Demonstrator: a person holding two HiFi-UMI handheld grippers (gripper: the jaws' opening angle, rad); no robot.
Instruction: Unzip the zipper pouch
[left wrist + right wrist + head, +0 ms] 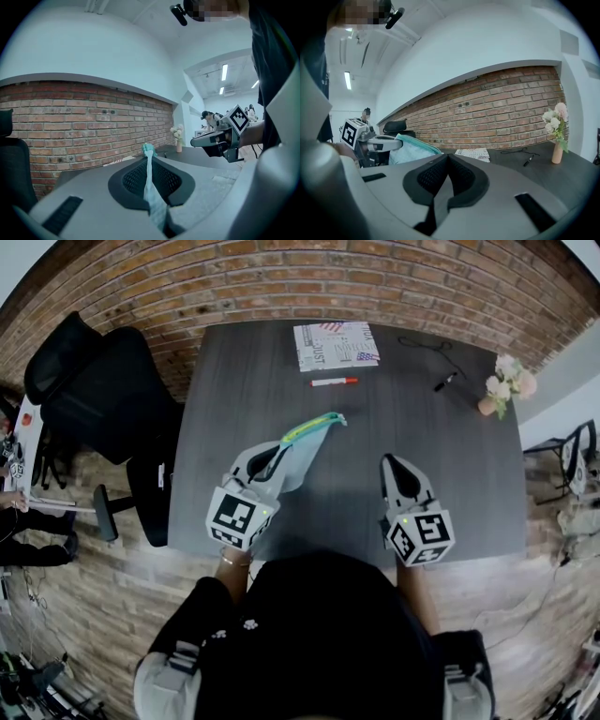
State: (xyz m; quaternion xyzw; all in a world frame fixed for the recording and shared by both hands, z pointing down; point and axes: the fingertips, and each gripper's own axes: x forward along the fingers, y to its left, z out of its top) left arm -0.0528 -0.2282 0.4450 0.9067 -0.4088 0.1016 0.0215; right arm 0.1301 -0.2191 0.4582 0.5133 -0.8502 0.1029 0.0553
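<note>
- Person's dark top (314,615) fills the near edge of the head view. Both forearms reach forward over the near edge of the worktop (253,381), which is dark grey.
- Left gripper (278,450): clenched on the zipper pouch (305,439). Its own view shows the pale blue fabric pinched edge-on between the pads and running up past the jaw tips.
- Right gripper (392,463): jaws pressed together with nothing between them. It sits well apart from the pouch, to the right, at about the same depth as the left gripper.
- Pouch: light blue, with a teal-green zipper edge along its upper side. It stretches from the left gripper away and toward the right. In the right gripper view it appears held up off the worktop, though contact at its far corner cannot be ruled out. Whether the zip is open or closed cannot be told.
- Mid worktop, beyond the pouch: a red marker (334,382) lying crosswise.
- Just behind the marker, near the far edge: a printed booklet (336,344) lying flat.
- Far right: a black pen (445,382) with a thin black cable (422,344) near it, then a small vase of pale flowers (504,385) at the right edge.
- Left of the worktop: a black office chair (94,390).
- Behind everything: a brick wall (281,277).
</note>
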